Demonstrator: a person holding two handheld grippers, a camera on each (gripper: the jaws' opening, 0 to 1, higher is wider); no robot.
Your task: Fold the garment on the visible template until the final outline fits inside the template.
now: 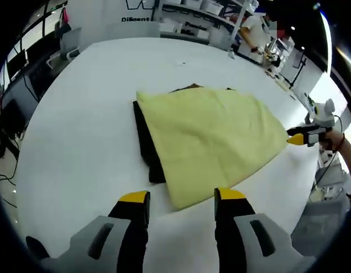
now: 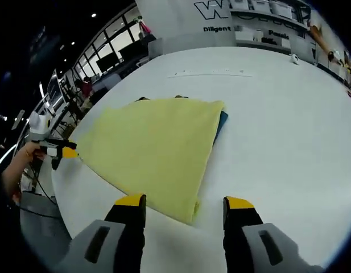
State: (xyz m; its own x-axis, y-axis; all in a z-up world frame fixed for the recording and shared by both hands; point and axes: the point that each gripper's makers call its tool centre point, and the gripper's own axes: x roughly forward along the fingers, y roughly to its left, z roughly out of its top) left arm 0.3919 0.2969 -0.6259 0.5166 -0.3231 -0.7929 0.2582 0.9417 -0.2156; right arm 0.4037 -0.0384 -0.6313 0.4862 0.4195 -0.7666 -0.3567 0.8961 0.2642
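Observation:
A pale yellow garment [image 1: 212, 142] lies folded on the white table [image 1: 78, 136], over a dark template [image 1: 143, 139] that shows as a black band along its left edge. My left gripper [image 1: 182, 196] is open at the near corner, and that corner reaches in between its jaws. My right gripper [image 1: 303, 137] sits at the garment's right corner, held by a hand. In the right gripper view the garment [image 2: 155, 148] covers the template [image 2: 222, 120], of which a blue strip shows. The right gripper [image 2: 184, 202] is open around the near corner. The left gripper [image 2: 60, 151] is at the garment's left corner.
The table's rounded edge runs close behind my right gripper [image 1: 312, 187] and near the left one [image 2: 47, 193]. Shelves with boxes [image 1: 192, 11] and a person [image 1: 254, 31] stand beyond the far side. Desks and chairs [image 1: 27, 74] sit off to the left.

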